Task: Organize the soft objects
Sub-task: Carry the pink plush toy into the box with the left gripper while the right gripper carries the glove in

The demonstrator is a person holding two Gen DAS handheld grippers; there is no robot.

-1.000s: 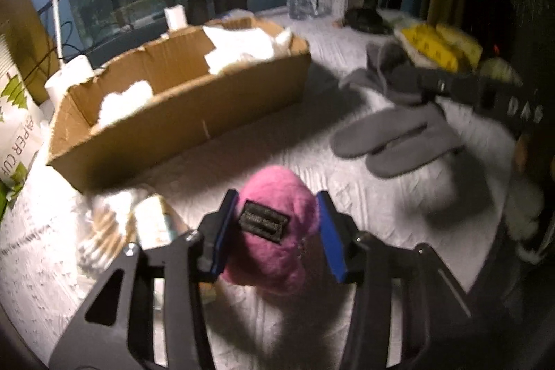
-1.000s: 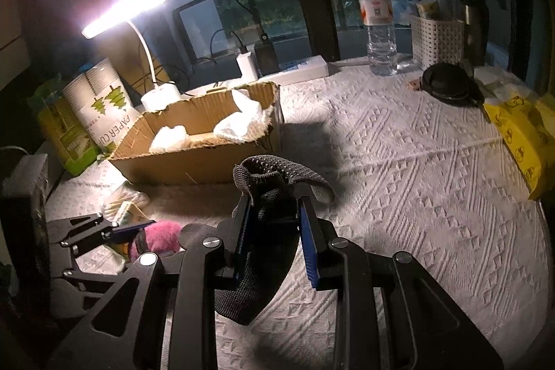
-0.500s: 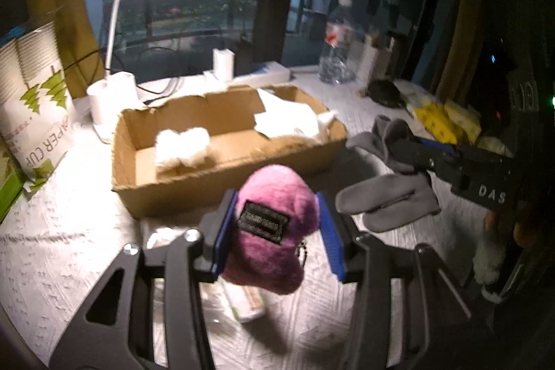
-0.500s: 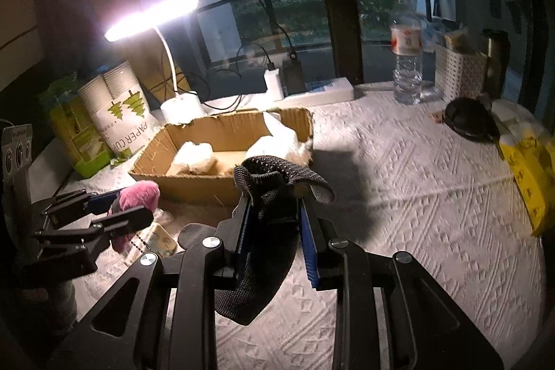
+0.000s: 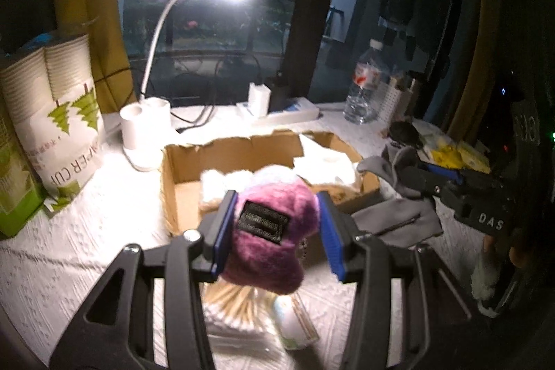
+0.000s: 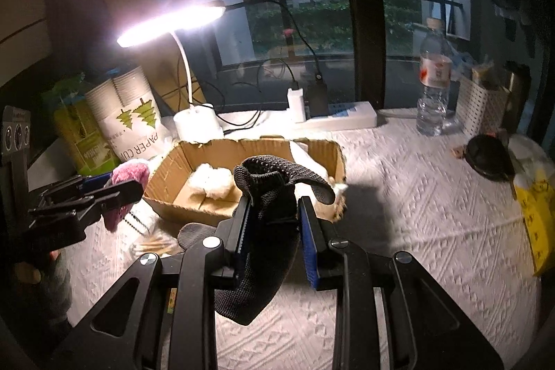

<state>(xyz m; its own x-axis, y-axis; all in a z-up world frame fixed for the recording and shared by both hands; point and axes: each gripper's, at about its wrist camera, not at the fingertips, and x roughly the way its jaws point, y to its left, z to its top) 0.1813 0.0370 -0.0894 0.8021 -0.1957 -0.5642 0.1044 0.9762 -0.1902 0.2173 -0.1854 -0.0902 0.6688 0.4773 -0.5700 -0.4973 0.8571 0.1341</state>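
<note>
Left wrist view: left gripper (image 5: 274,233) fingers clamp a pink plush toy (image 5: 269,241); right gripper (image 6: 275,236) fingers pinch a dark glove (image 6: 267,231) near the cardboard box (image 6: 180,162).

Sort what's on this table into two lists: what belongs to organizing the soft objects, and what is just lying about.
Part of the job:
- pink plush, clamped in the left gripper
- dark sock, clamped in the right gripper
- cardboard box holding white fluff
- grey slippers beside the box

Just lying about:
- desk lamp
- water bottle
- paper cup pack
- power strip
</note>
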